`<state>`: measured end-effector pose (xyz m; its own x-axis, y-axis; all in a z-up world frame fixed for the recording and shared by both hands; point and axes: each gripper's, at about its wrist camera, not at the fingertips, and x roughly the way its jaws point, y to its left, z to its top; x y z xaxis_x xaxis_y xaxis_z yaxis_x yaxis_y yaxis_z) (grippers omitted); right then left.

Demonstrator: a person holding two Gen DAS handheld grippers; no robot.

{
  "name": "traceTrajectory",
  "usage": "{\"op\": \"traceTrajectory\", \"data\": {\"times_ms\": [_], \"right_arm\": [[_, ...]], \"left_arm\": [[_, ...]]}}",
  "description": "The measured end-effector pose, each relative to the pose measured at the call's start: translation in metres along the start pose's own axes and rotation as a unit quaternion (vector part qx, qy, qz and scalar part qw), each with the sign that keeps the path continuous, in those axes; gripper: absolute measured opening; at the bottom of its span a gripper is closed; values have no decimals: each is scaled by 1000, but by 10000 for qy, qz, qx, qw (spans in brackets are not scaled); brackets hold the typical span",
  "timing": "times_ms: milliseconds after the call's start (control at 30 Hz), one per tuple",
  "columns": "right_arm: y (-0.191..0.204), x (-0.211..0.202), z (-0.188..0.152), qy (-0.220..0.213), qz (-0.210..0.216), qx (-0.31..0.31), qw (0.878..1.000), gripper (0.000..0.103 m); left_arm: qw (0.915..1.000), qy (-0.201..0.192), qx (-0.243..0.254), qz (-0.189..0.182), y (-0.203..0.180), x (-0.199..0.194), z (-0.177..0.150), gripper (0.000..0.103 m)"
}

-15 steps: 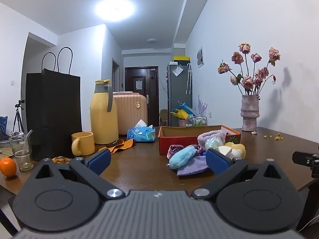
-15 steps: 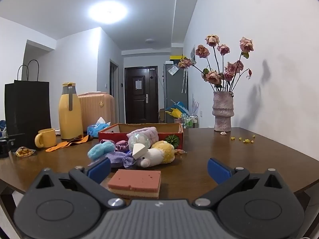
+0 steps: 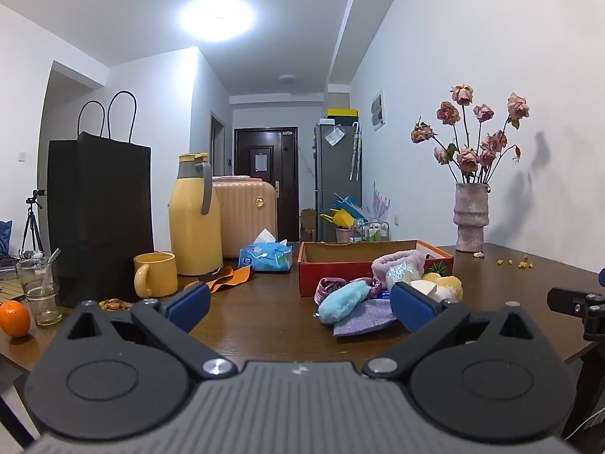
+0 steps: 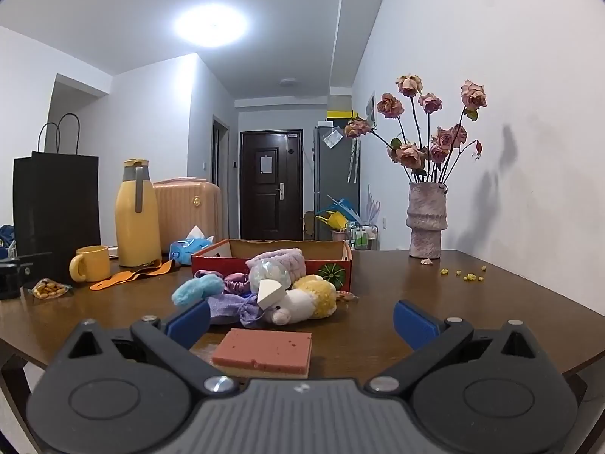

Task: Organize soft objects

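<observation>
On the table (image 4: 435, 302): one red cardboard box (image 4: 332, 266); one heap of soft toys (image 4: 264, 287) touching its front; one pink sponge (image 4: 264, 350) nearer. One yellow mug (image 3: 157, 274), one flask (image 3: 194, 215). Labels unreadable. Left claw (image 3: 298, 302) and right claw (image 4: 300, 317) both spread wide, empty.

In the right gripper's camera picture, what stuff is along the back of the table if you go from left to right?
Black paper bag → yellow mug → yellow thermos jug → blue tissue pack → red cardboard box → vase of dried roses.
</observation>
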<state>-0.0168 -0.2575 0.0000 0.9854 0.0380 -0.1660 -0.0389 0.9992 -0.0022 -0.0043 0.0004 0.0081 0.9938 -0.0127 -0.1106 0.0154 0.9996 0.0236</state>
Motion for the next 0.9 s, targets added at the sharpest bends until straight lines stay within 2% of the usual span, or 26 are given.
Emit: {"op": "traceTrajectory", "data": {"times_ms": [900], "right_arm": [[-1,-6,-7,-165,-5,62,9998,103]], "left_arm": [[10000,53,46,-70,-3,3,-5,103]]}}
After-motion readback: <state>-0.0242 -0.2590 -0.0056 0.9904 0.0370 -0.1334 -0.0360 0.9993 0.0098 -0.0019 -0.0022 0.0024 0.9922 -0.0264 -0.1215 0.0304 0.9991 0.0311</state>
